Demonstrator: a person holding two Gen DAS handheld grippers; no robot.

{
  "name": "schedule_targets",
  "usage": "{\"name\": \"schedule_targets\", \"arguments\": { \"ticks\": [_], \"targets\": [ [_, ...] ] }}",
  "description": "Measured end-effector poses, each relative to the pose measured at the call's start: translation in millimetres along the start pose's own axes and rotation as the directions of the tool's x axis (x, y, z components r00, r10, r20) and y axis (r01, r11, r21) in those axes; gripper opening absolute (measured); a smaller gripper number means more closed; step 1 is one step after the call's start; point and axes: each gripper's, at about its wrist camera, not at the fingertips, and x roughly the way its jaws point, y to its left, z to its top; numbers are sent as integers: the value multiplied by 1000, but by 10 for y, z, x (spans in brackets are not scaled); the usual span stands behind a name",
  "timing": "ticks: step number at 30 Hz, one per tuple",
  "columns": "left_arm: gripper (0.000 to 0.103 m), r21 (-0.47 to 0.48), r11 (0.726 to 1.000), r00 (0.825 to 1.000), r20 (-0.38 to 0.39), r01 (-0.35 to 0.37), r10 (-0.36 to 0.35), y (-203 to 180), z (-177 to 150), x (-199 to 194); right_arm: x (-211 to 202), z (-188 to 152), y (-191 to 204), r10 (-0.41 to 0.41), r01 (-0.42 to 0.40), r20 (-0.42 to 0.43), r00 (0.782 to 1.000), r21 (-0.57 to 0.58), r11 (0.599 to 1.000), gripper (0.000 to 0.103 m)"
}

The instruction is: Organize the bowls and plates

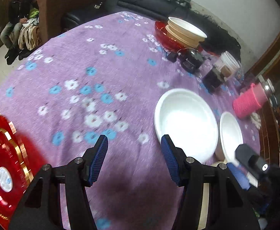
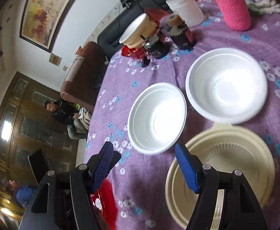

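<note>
Two white foam bowls sit side by side on the purple flowered tablecloth: one bowl (image 1: 186, 122) (image 2: 157, 117) and a second bowl (image 1: 231, 132) (image 2: 226, 86) beside it. A cream bowl stack (image 2: 220, 172) lies under my right gripper's right finger. A red plate with gold trim (image 1: 4, 163) (image 2: 103, 201) lies at the table's near left. My left gripper (image 1: 134, 143) hangs open over bare cloth, its right finger by the first bowl's rim. My right gripper (image 2: 143, 151) is open with nothing between its fingers, just short of that same bowl.
At the far side, cream bowls with a white one on top (image 1: 186, 31) (image 2: 138, 30) rest on a red dish. Black gadgets (image 1: 189, 59), a white jar (image 1: 230, 61) and a pink knitted holder (image 1: 249, 100) crowd the right. A person (image 1: 19, 9) sits beside an armchair beyond the table.
</note>
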Motion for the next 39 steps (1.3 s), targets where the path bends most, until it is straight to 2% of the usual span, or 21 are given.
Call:
{"name": "schedule_targets", "arguments": {
  "ticks": [5,10,12,13,15,16,17,18,19,21,25,31,39],
  "targets": [
    [56,-20,1000,1000,-27,-14,14,-96,112,252,182,223,-65,-61,60,-22,998,-6,998,70],
    [56,-34,999,998,-62,-24,22,-145,131,481,348,309,-103,-126,125,-53,991,-14,992,69],
    [56,-28,999,997,-70,-29,27,-172,124,549,423,315,-134,-133,132,-71,989,-6,991,64],
    [54,-16,999,997,-70,-45,44,-188,120,573,457,322,-146,-144,144,-75,987,-4,990,58],
    [42,1,997,995,-67,-77,77,-204,115,616,521,321,-163,-171,171,-83,982,-7,985,50],
    [31,13,996,994,-56,-93,93,-215,117,617,559,320,-172,-181,181,-93,979,-9,983,45],
    [27,28,995,994,-55,-92,93,-226,116,619,601,318,-181,-189,189,-105,976,-11,982,35],
    [19,46,996,996,-55,-74,77,-243,116,615,626,305,-185,-195,194,-110,975,-20,981,29],
    [15,69,995,996,-52,-71,75,-275,113,604,632,294,-180,-200,198,-106,974,-29,980,20],
    [15,101,990,994,-41,-101,105,-315,89,557,629,269,-157,-212,209,-96,973,-42,977,10],
    [14,117,989,996,-20,-88,91,-284,55,431,528,208,-91,-204,200,-67,977,-57,978,10],
    [15,116,989,993,72,-96,88,-116,-62,-41,318,15,165,-172,168,-26,985,-108,980,9],
    [15,78,989,978,178,-124,109,399,-350,-706,49,-583,693,-96,94,2,995,-223,970,10]
  ]
}}
